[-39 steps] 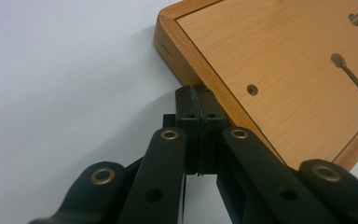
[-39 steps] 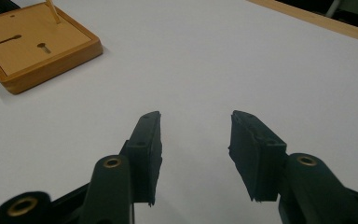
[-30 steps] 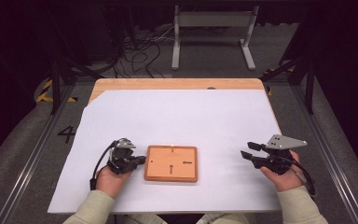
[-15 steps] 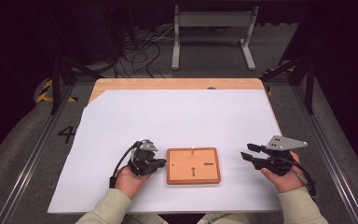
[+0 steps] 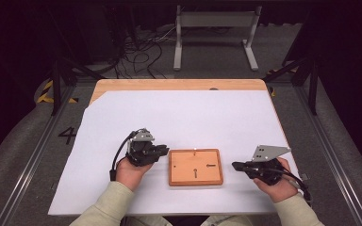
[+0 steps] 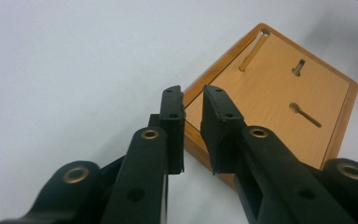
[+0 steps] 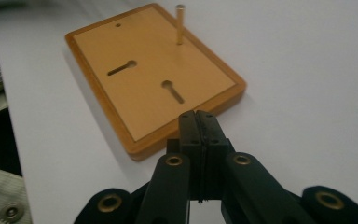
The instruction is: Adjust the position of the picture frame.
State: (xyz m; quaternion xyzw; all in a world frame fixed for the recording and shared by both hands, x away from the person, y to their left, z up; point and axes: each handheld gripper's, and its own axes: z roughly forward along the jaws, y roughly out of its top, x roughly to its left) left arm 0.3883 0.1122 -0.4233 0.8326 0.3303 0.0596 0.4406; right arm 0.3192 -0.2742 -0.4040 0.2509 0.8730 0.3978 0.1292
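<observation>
wooden board (image 5: 195, 166) lay flat on the white surface (image 5: 184, 117); left claw (image 6: 193, 112) slightly parted at its edge, empty, right claw (image 7: 199, 122) shut, empty; a nudge risked sliding it.

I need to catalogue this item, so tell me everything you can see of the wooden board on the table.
The wooden board is a flat orange-brown rectangle with rounded corners and a raised darker rim around a paler panel. Two keyhole-shaped slots are cut into the panel, and a thin brass-coloured peg stands upright near one edge. It lies flat on the white sheet, between the two grippers; neither seems to grip it.
</observation>
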